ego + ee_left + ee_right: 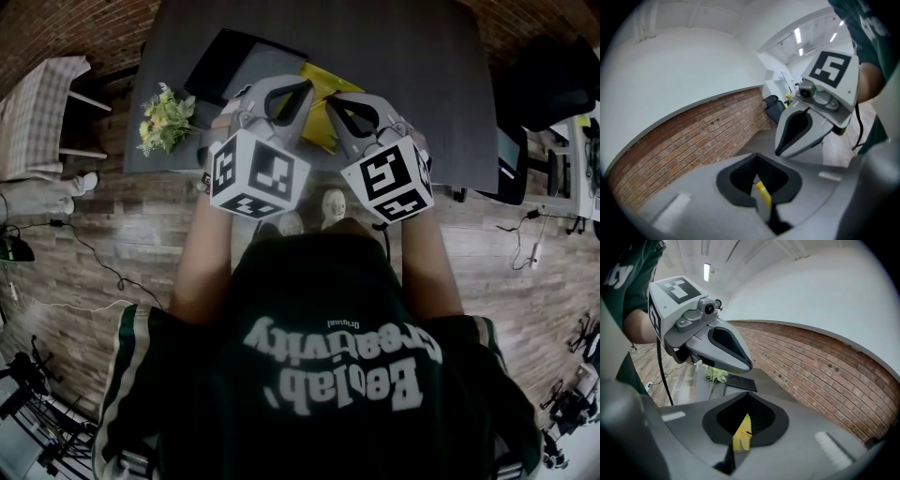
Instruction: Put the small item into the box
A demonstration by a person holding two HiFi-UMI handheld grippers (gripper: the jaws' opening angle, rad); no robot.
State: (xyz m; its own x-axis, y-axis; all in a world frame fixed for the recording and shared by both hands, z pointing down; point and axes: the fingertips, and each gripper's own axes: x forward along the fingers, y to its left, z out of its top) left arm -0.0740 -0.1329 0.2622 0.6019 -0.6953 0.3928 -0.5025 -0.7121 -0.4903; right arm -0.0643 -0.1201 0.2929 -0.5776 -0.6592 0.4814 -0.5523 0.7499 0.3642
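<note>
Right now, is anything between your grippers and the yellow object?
Nothing visible: the yellow object lies straight ahead of the left gripper and right gripper; black tray and flowers sit to its left.

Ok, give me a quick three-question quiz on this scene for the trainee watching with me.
1. True or false: in the head view, the flowers lie at the left end of the table.
2. Pick one. The jaws of the left gripper are: A) wide apart, B) together, C) closed on a flower stem.
3. Fill in: the object on the table beside the left gripper's tip is ____ in colour.

Key: 1 true; 2 B; 3 yellow.
</note>
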